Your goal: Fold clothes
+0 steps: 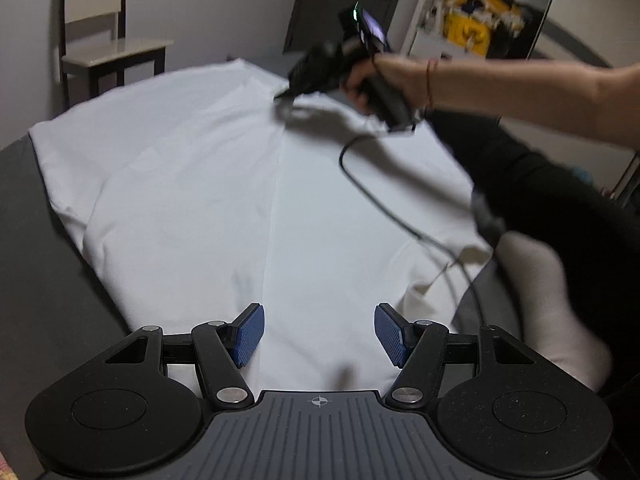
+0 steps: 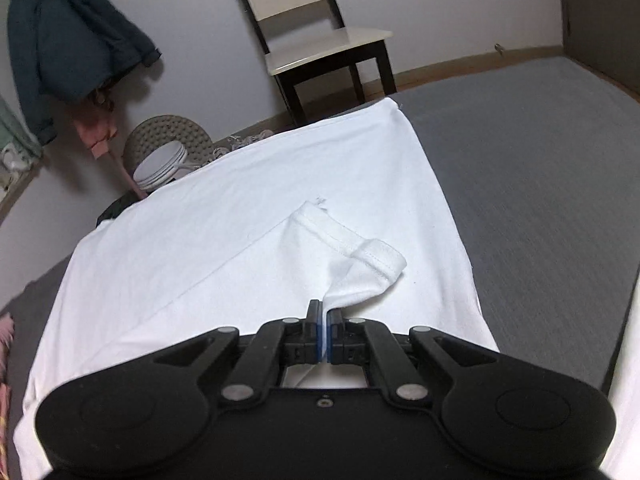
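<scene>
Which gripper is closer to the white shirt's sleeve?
Right. The right gripper is shut on the sleeve, lifting it off the white shirt. The left gripper hangs open over the shirt body, gripping nothing.

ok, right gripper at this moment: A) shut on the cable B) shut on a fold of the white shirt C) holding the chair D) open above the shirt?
B: in the right wrist view the right gripper has its jaws pressed together on a pinch of the white shirt by its hemmed sleeve; the left gripper hangs open.
</scene>
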A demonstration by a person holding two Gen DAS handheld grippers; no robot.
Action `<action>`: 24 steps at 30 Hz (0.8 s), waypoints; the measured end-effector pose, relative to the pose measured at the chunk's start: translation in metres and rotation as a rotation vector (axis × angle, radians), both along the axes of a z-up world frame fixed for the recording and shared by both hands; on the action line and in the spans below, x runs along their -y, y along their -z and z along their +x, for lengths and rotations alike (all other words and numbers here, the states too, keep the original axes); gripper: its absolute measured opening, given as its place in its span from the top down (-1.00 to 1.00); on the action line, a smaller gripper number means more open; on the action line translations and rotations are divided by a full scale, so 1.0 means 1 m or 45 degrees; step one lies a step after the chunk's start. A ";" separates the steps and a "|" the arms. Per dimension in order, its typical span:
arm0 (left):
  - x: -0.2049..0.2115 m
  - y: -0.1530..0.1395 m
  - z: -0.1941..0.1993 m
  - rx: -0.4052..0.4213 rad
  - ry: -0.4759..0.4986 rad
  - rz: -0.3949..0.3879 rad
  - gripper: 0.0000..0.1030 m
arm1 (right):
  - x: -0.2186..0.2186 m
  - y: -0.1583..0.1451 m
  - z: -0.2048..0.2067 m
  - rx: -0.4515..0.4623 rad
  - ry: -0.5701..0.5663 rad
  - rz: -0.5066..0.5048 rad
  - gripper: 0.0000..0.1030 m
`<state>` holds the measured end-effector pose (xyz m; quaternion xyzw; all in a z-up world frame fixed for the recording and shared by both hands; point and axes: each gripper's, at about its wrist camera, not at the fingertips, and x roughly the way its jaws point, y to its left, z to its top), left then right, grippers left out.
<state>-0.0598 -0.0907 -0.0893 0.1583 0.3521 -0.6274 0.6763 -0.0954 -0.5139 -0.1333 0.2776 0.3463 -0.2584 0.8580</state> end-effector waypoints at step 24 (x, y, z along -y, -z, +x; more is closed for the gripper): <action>0.027 0.028 0.001 -0.060 -0.061 0.066 -0.21 | -0.290 -0.032 0.198 -0.562 -1.263 0.046 0.49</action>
